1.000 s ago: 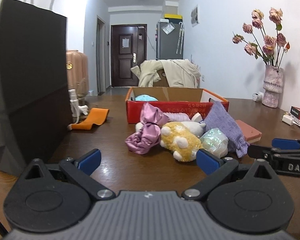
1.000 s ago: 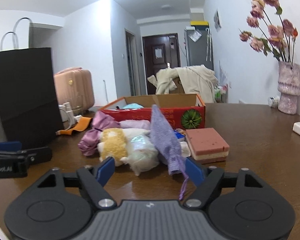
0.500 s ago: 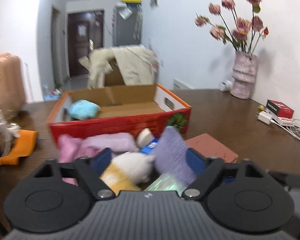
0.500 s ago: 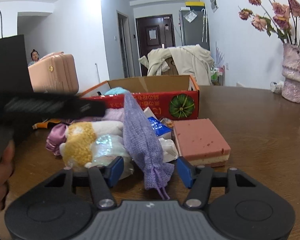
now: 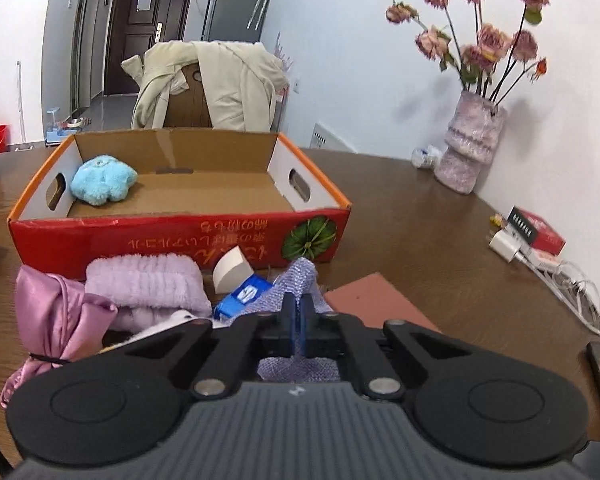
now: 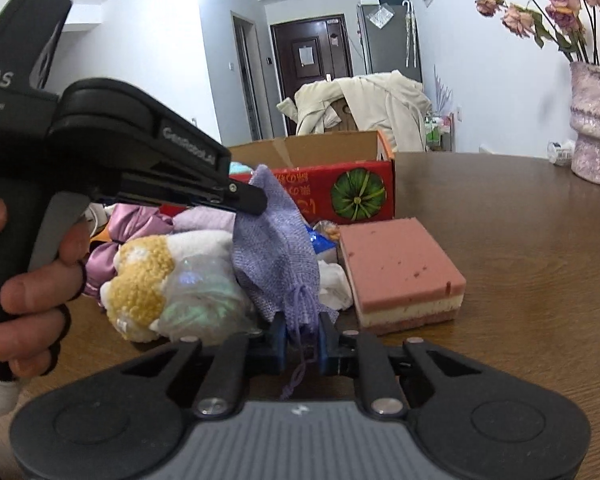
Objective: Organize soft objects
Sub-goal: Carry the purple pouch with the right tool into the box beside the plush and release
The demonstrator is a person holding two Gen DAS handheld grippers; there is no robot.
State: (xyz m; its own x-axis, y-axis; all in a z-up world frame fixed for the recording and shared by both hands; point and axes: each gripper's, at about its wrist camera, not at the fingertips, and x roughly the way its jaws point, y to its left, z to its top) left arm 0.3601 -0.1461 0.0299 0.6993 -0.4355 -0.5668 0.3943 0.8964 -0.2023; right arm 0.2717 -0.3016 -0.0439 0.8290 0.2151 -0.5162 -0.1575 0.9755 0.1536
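Both claws have just been closing: left claw (image 5: 298, 322) pinches the lilac mesh pouch (image 6: 276, 248) up top, right claw (image 6: 302, 340) grips its drawstring end, likely to lift it off the bench (image 6: 520, 248) into the red box (image 5: 180, 240)

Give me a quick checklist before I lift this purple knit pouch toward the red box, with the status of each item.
1. Left gripper shut on the upper part of the purple knit pouch: ok.
2. Right gripper on the pouch's lower end: jaws just closing around it, firm pinch cannot tell.
3. Drawstring dangling free below the right jaws, could snag: not ok.
4. Red box open with room beside the blue plush: ok.
5. Yellow plush and wrapped bundle leaning on the pouch, may shift: not ok.
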